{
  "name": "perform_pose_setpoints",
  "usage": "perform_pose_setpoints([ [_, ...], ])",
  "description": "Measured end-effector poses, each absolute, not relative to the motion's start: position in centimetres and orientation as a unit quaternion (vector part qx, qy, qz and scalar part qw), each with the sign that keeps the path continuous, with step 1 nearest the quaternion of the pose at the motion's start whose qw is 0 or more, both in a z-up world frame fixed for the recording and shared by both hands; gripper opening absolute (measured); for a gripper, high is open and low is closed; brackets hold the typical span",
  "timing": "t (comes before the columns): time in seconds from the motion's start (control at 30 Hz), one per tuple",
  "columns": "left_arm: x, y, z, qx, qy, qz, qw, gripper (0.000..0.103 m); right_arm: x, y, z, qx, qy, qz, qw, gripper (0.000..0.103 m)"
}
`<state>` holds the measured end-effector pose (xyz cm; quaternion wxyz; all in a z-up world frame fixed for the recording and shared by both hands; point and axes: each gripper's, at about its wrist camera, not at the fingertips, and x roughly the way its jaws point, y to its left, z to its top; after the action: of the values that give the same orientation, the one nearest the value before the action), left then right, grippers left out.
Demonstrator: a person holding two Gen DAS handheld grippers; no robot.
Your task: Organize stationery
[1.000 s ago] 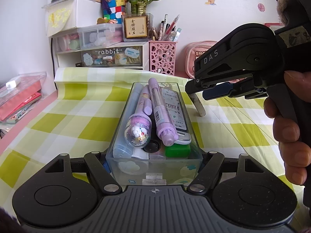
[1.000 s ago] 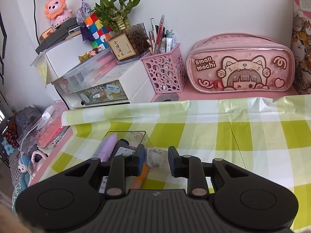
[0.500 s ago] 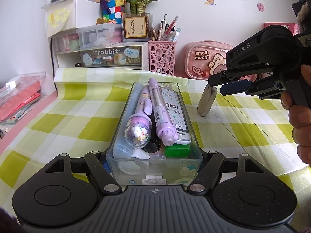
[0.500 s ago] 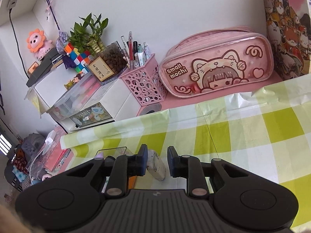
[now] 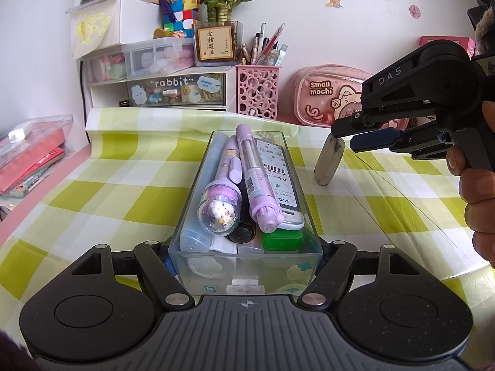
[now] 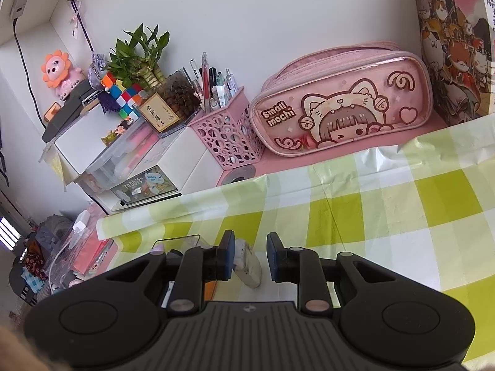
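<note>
The left gripper [image 5: 246, 255] had its fingers pinching the near end of a clear rectangular plastic box [image 5: 247, 198] crammed with purple pens, resting on the green-checked surface [image 5: 123, 191]. Just right of the box, a grubby white eraser [image 6: 248, 264] stood tilted between the right gripper's [image 6: 250, 255] spread fingers, touching the left one.

Eraser [image 5: 328, 162] stands on tablecloth [image 5: 123, 185] just R of pen box [image 5: 247, 256].

Grubby eraser [image 6: 248, 262] between parted jaws, leaning against the left one.
</note>
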<state>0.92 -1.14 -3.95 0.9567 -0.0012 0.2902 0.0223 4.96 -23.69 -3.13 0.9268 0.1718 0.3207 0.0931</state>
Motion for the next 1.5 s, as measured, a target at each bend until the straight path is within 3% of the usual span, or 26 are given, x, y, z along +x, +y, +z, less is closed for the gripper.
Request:
perform_pose_setpoints([
  [0.57,0.9,-1.2,-4.0,-0.001,0.29,0.022,0.957,0.073,5.0,-24.8,-3.6,0.233,0.32,0.111,0.912,0.016],
  [1.1,0.9,-1.6,-3.9,0.0,0.29,0.022,0.957,0.073,4.7,-20.1,-2.3,0.109,0.309,0.096,0.94,0.024],
  [1.17,0.9,-1.6,-3.9,0.0,0.29,0.022,0.957,0.073,5.2,-19.3,-3.1,0.078,0.322,0.061,0.942,0.019],
  [1.2,0.9,-1.7,-3.9,-0.001,0.29,0.022,0.957,0.073,5.2,-19.2,-3.3,0.072,0.323,0.056,0.942,0.005],
  [1.5,0.9,-1.6,-3.9,-0.001,0.29,0.021,0.957,0.073,4.1,-20.0,-2.1,0.095,0.294,0.066,0.949,0.004],
])
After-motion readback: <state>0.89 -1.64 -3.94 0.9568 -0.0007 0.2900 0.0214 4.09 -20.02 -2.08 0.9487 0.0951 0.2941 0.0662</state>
